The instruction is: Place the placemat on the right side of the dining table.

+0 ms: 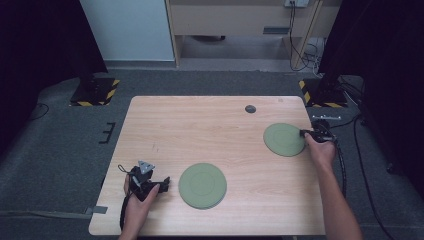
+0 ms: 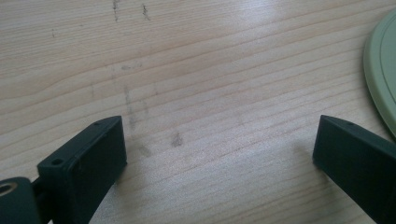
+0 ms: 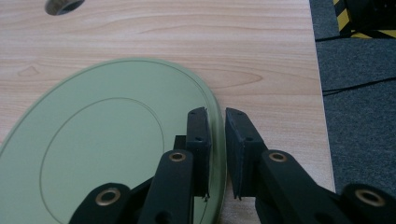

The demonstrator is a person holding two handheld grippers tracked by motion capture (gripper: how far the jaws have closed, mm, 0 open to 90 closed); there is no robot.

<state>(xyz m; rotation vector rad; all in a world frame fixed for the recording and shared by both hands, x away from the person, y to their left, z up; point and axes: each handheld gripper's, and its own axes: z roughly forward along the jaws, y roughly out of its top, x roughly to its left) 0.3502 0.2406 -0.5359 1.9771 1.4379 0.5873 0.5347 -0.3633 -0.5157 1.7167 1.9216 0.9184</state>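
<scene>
Two flat round sage-green plates lie on the pale wooden table (image 1: 200,130), well apart: one (image 1: 202,185) near the front edge at the middle, the other (image 1: 284,139) toward the far right corner. The right tongs (image 3: 216,122) are at the right-hand rim of the far-right plate (image 3: 107,149), their jaws nearly closed, one lying over the plate's upper face and the other just outside the rim, so the thin edge sits in the narrow gap between them; whether the pads already pinch it I cannot tell for sure, but it reads as a grip on the rim. The left tongs (image 1: 150,184) rest low by the front left of the table, jaws spread wide and holding nothing, with bare wood between them. The near plate (image 2: 384,70) lies just off to their right, so the left hand is the nearer one for it and would need to slide sideways toward its rim.
</scene>
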